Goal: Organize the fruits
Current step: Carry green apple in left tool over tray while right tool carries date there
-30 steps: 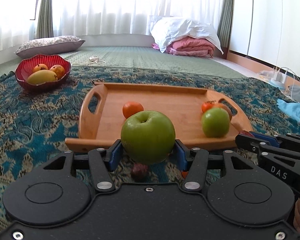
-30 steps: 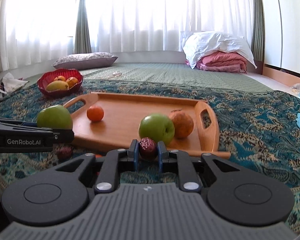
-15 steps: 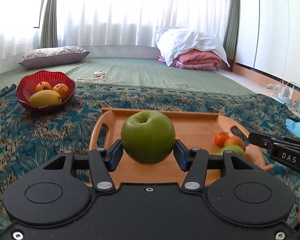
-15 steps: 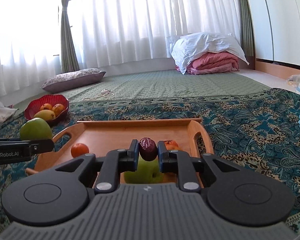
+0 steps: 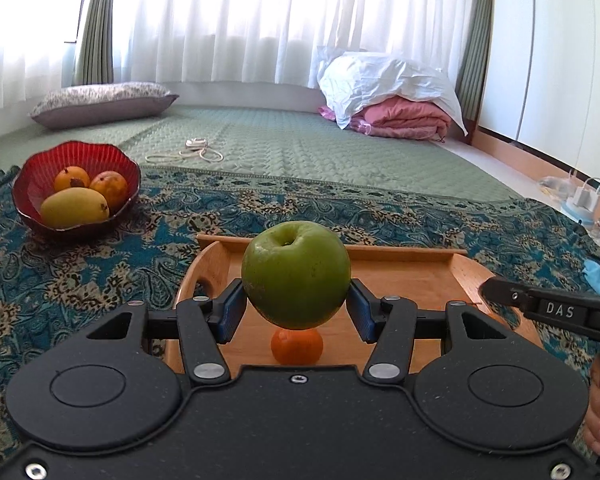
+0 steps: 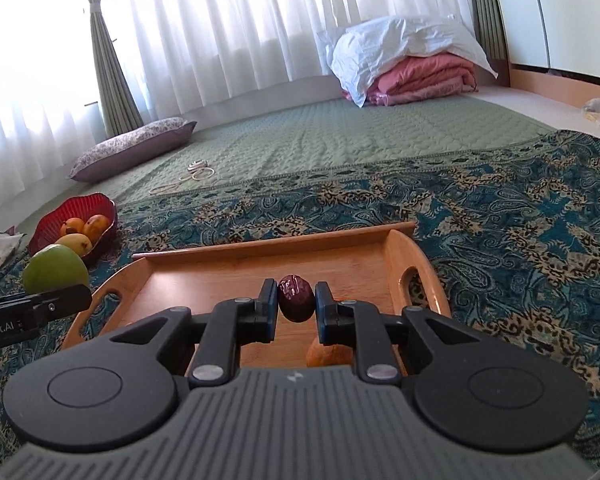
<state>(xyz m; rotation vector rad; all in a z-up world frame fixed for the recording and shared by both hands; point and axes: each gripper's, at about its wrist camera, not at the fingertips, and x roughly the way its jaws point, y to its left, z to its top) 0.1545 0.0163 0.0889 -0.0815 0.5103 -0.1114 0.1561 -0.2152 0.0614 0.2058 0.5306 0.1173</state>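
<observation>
My left gripper [image 5: 296, 314] is shut on a green apple [image 5: 295, 274] and holds it above the wooden tray [image 5: 404, 254]. A small orange [image 5: 297, 346] lies on the tray right under the apple. My right gripper [image 6: 296, 310] is shut on a dark red date [image 6: 296, 298], held over the right part of the tray [image 6: 268, 246]. An orange-brown fruit [image 6: 328, 354] on the tray shows partly under the right gripper. The apple also shows at the left of the right wrist view [image 6: 55, 268].
A red bowl [image 5: 32, 168] with a mango and two orange fruits stands on the patterned blue cloth [image 5: 80, 264] at the far left. Beyond lie a green quilted mat, a pillow [image 5: 104, 100], a white cable and folded bedding [image 5: 392, 100].
Both grippers have risen and moved forward over the tray with their fruit. The tray's second green apple has dropped out of sight beneath them.
</observation>
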